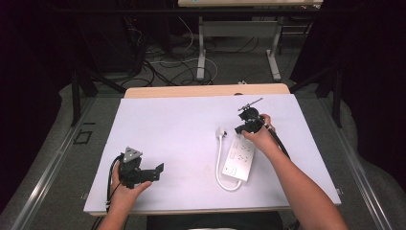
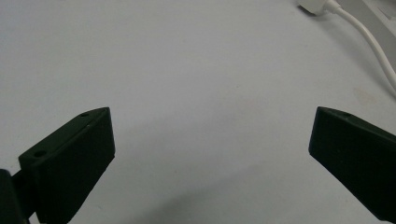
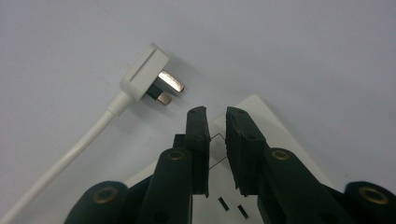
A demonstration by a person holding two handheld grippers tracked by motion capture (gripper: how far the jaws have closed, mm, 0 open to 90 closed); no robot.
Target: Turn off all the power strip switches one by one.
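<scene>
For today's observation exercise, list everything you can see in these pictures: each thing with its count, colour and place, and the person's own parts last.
Table: one, white top with a wooden far edge, centre.
Power strip: one, white, right of centre, below the right hand-held gripper.
Plug: one, white with metal pins, lying on the table beside the strip's far end.
Cord: one, white, looping from plug to strip along its left side.
Desk legs and cables: white legs, dark cables, floor beyond the table.
Left hand-held gripper: one, black, near left, jaws wide apart.
Right hand-held gripper: one, black, over the strip, jaws nearly together.
Forearms: two, bottom edge.
</scene>
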